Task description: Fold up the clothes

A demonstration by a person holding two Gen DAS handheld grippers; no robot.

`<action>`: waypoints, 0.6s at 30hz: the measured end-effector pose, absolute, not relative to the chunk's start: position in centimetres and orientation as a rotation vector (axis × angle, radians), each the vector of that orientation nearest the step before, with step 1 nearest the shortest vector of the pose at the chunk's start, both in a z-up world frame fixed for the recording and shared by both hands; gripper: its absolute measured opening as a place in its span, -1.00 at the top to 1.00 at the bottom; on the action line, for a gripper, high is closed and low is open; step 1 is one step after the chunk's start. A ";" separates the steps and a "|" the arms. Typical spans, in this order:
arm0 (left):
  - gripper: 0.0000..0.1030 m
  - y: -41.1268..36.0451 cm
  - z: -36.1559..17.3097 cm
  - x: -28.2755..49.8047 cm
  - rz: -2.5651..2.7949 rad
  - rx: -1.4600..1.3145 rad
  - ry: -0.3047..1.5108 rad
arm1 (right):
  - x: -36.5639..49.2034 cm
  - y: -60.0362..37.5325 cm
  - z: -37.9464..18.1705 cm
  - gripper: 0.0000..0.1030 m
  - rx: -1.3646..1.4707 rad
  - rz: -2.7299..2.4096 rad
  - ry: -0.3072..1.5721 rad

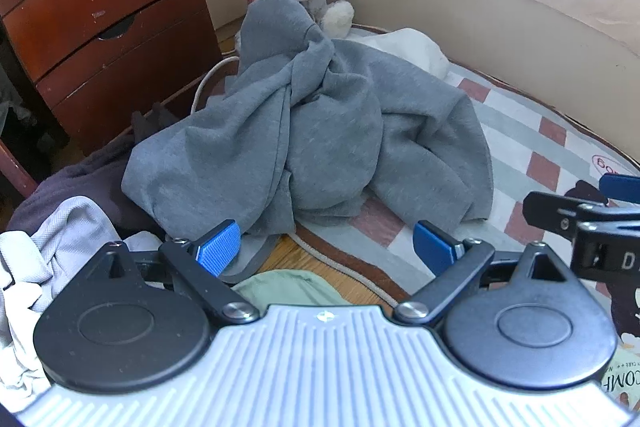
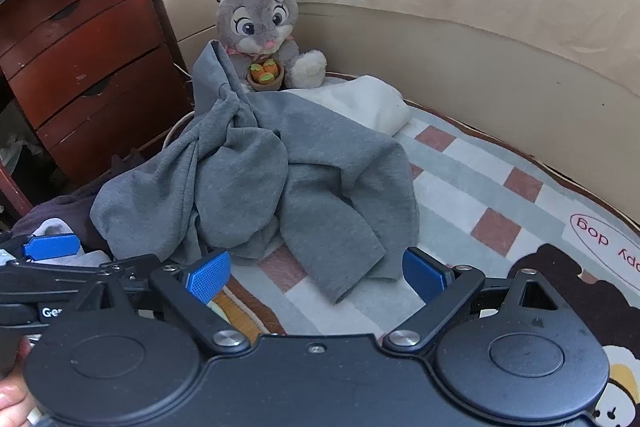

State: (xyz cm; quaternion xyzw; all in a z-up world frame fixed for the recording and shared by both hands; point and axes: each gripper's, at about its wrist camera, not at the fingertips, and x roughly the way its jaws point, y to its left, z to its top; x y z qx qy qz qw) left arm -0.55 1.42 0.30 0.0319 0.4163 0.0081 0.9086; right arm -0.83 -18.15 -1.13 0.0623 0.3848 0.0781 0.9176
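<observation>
- The grey sweatshirt [image 1: 304, 123] lies crumpled in a heap on the checked mat [image 1: 520, 147], one end leaning on the plush rabbit [image 2: 260, 27].
- The left gripper [image 1: 326, 247] is spread wide, pinching nothing.
- The right gripper [image 2: 316, 273] is also spread, empty; the garment's hem seems just beyond it.

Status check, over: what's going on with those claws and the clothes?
Left gripper, right gripper open, empty. Crumpled grey sweatshirt unfolded on checked rug. Plush rabbit behind it.
</observation>
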 end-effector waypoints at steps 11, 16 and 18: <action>-0.83 1.6 0.0 0.1 0.014 0.051 0.875 | -0.7 -18.1 -1.5 -0.85 0.133 0.161 0.802; -0.84 1.9 0.1 0.0 0.001 0.027 0.884 | -0.5 -18.0 -1.6 -0.85 0.134 0.165 0.805; -0.84 2.2 0.0 0.0 -0.006 0.009 0.887 | -0.4 -18.0 -1.7 -0.85 0.136 0.166 0.806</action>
